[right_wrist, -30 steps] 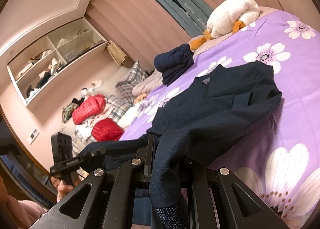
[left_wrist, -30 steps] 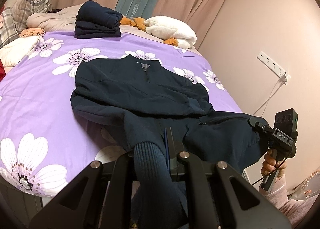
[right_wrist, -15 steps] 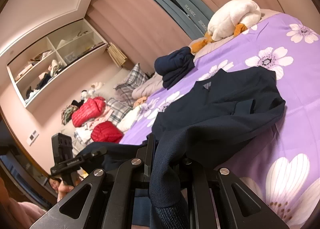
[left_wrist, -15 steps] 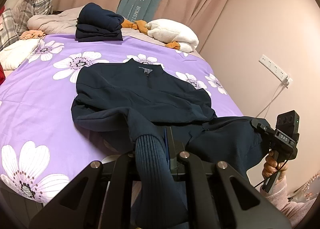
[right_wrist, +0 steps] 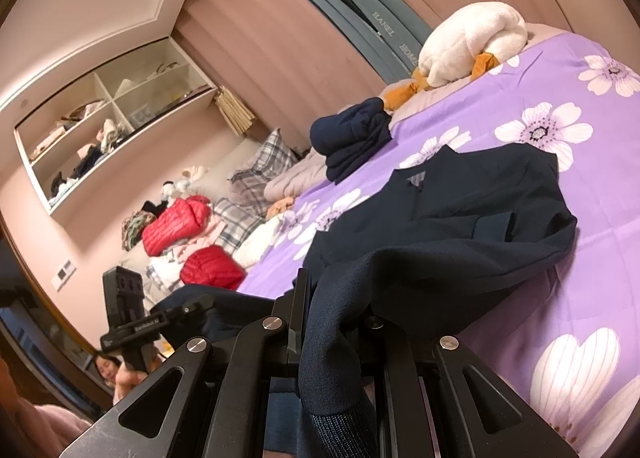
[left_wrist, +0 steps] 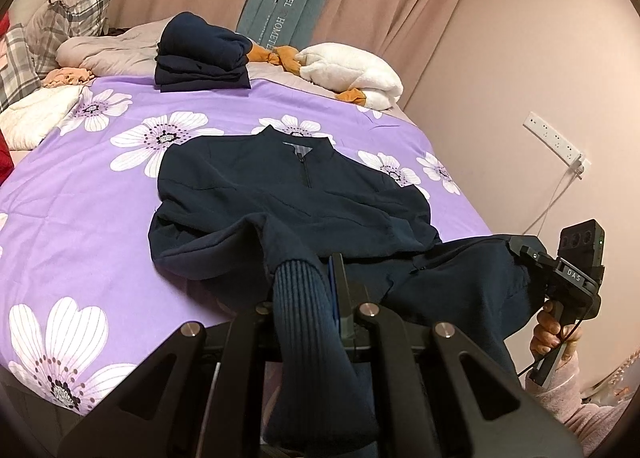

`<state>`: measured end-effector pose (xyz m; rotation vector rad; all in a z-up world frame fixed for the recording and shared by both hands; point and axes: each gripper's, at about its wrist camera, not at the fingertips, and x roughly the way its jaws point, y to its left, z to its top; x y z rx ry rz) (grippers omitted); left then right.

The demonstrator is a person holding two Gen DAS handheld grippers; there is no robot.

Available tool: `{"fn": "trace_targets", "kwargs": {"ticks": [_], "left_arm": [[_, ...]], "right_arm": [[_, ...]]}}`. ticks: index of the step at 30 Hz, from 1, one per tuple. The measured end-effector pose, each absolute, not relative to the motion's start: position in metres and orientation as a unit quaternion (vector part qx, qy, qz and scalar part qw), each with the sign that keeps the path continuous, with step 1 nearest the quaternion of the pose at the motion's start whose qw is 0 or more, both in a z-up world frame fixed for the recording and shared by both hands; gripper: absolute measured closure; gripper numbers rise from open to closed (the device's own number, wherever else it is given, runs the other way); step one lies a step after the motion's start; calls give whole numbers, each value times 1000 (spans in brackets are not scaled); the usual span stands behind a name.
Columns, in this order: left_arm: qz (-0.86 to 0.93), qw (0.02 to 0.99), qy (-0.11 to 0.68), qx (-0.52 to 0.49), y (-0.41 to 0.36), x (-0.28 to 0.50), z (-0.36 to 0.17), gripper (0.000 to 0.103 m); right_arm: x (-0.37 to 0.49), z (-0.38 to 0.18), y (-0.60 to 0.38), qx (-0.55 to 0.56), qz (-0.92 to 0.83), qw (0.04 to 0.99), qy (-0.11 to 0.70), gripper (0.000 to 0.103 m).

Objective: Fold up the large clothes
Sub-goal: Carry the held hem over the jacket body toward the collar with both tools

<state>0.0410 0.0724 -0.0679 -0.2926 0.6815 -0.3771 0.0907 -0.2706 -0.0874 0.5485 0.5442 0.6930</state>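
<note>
On the purple bed (left_wrist: 80, 193), one folded pile (left_wrist: 200, 57) sits done, while both grippers, left (left_wrist: 320, 298) and right (right_wrist: 320, 322), pinch the jacket (left_wrist: 280, 193) hem, first fold barely begun.

Warm, dim indoor light; both fisheye views bend strongly toward dark vignetted corners, with soft shadows and little glare.

The bed (left_wrist: 80, 217), covered by a purple sheet with white flowers, carries a navy zip-neck jacket (left_wrist: 280, 193) spread collar-away across its middle, the lower part hanging off the near edge. At the far end lie a stack of folded navy clothes (left_wrist: 200, 57), a white plush toy with orange feet (left_wrist: 352, 73) and a crumpled beige blanket (left_wrist: 104, 51). Plaid pillows (left_wrist: 72, 17) and a white garment (left_wrist: 32, 117) lie along the left side.
</note>
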Motion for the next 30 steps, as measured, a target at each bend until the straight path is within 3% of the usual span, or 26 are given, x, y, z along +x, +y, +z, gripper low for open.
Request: {"fn": "trace_targets", "kwargs": {"ticks": [30], "left_arm": [[-175, 923, 317, -133, 80, 71, -56, 93]], "right_arm": [[118, -80, -272, 258, 324, 876, 247, 91]]}}
